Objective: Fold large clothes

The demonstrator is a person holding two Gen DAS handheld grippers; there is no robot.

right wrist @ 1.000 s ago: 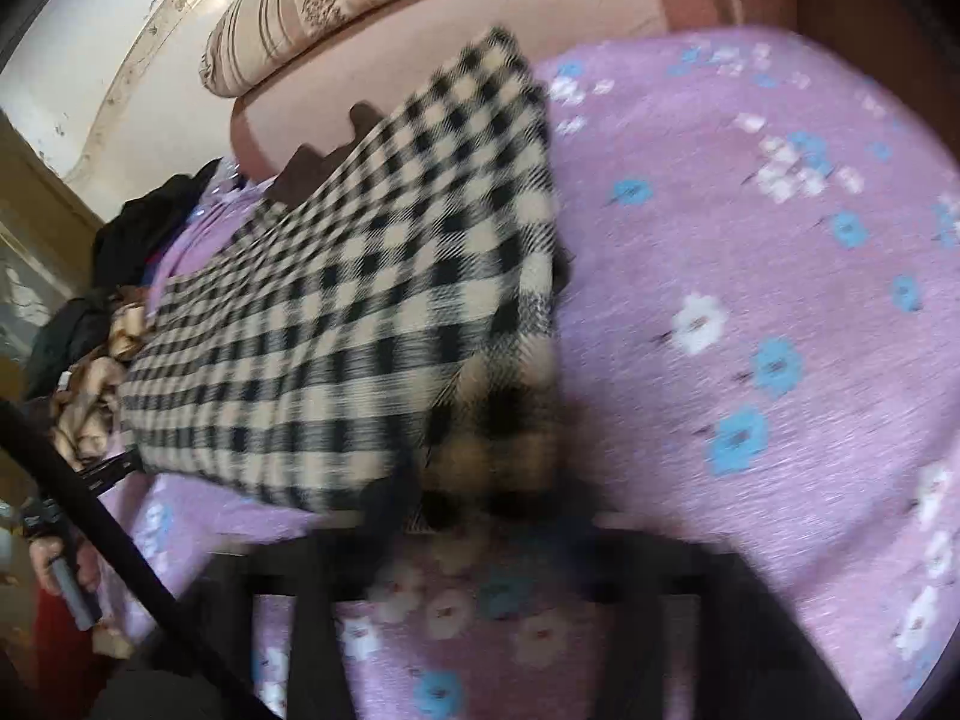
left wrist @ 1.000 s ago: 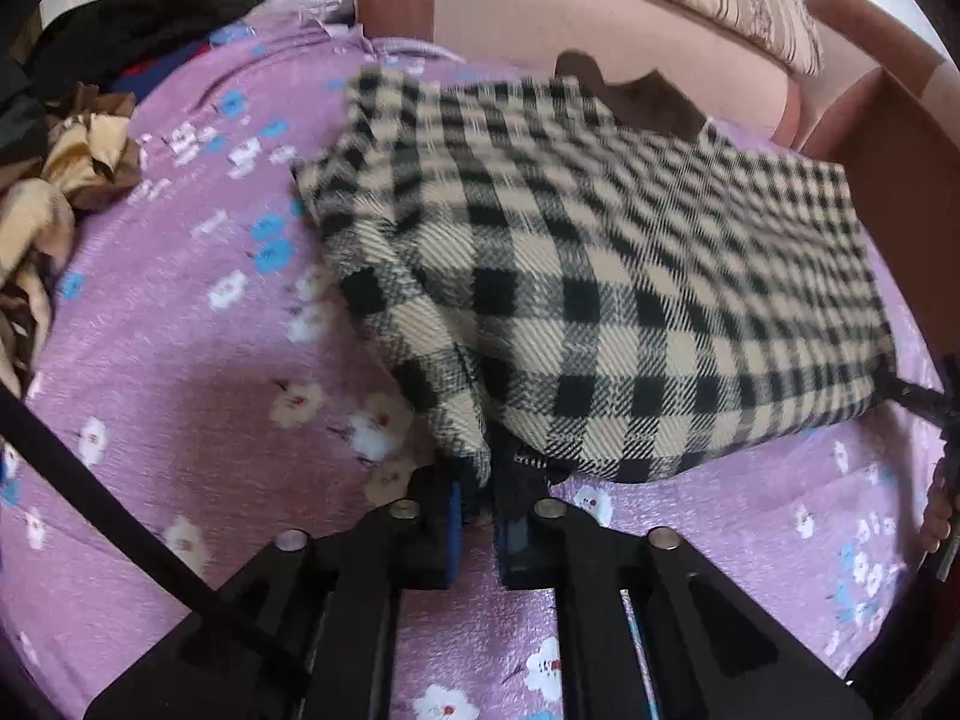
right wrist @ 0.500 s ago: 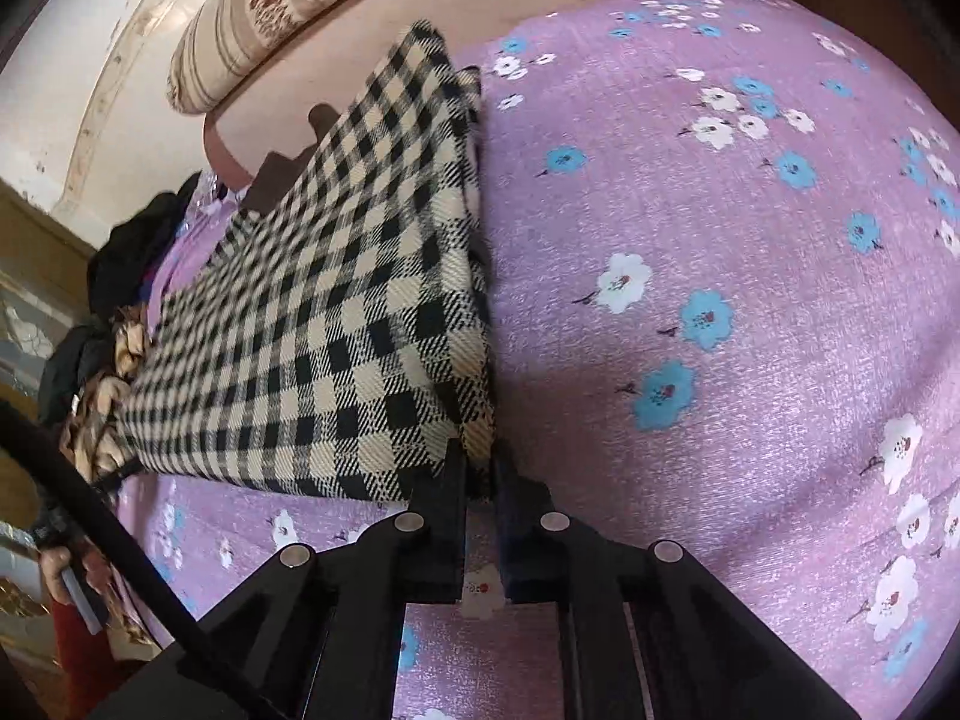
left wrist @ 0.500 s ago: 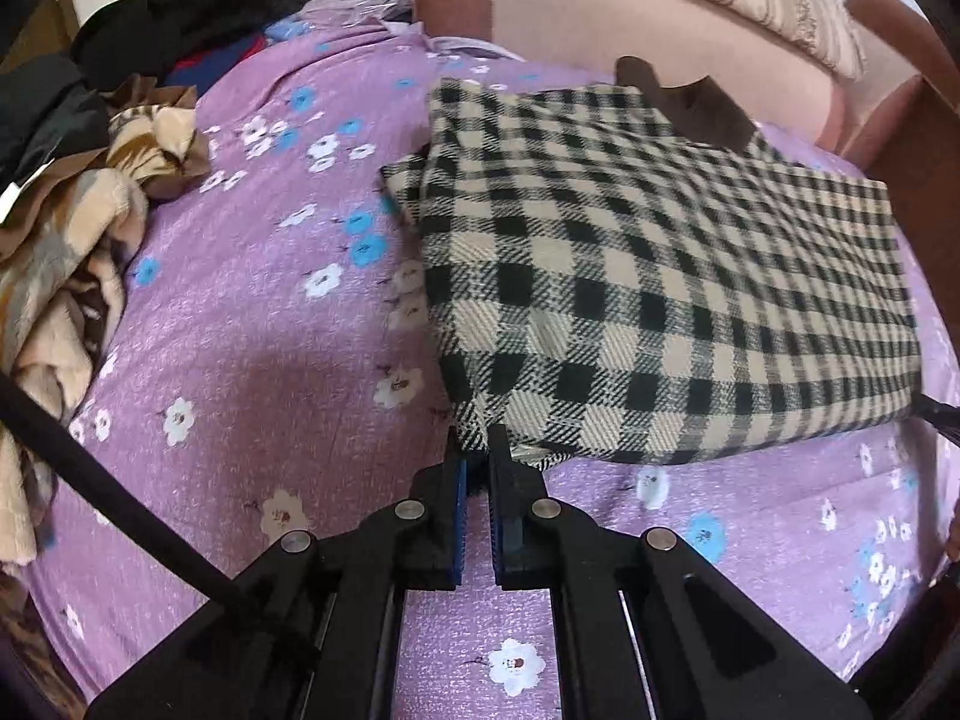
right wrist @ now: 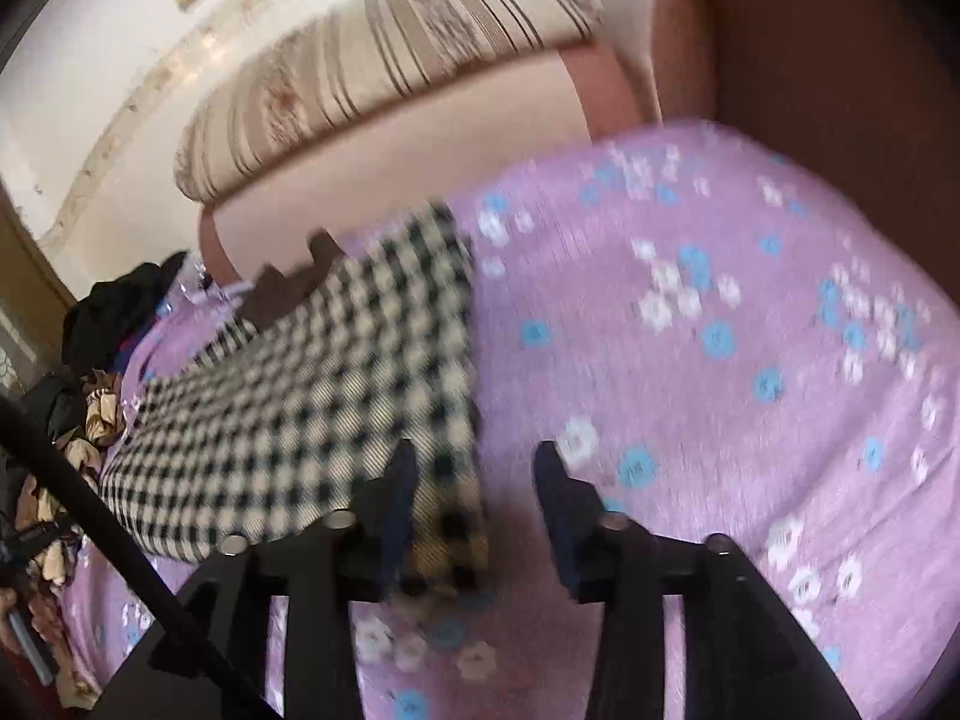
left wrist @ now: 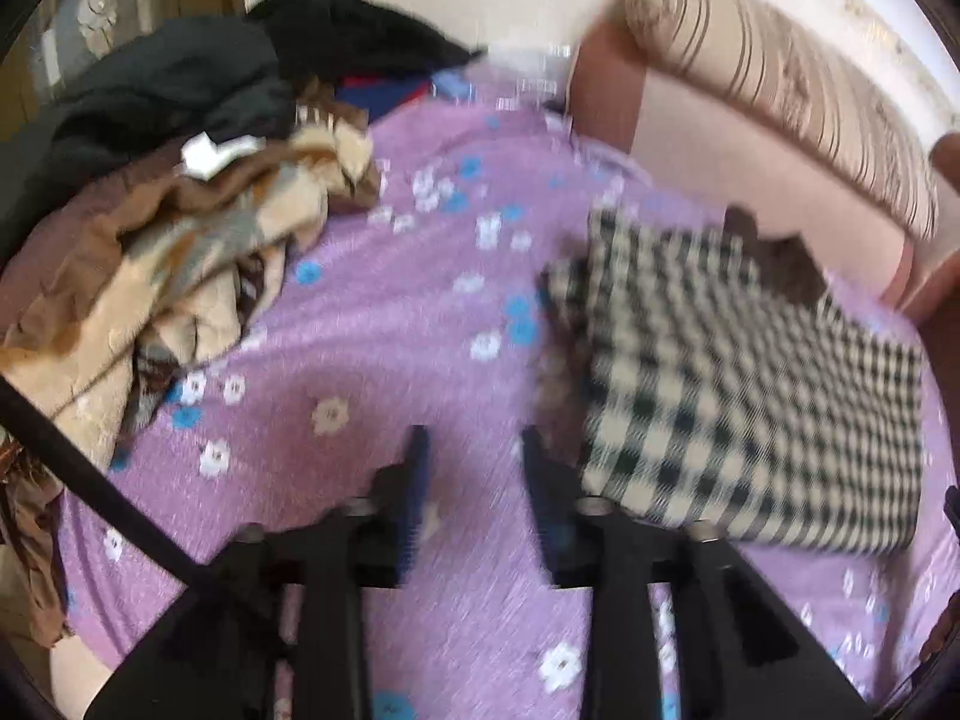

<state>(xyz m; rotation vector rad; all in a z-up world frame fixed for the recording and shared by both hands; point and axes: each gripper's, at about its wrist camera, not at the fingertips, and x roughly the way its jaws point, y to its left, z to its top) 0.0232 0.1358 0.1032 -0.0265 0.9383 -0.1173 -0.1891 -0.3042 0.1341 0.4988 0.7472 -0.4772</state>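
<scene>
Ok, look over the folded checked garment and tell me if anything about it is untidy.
Mostly neat: the checked garment lies flat as a rectangle on the purple sheet. Two things stick out: a dark brown piece pokes past its far edge, and a fold of check bulges at the left.

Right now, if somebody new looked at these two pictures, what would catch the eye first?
First, the folded black-and-cream checked garment lying flat on the purple flowered bedsheet, close to the pink headboard. Next, the heap of unfolded clothes, tan, brown and black, at the sheet's far left. Both the left gripper and the right gripper are open, holding nothing.
</scene>
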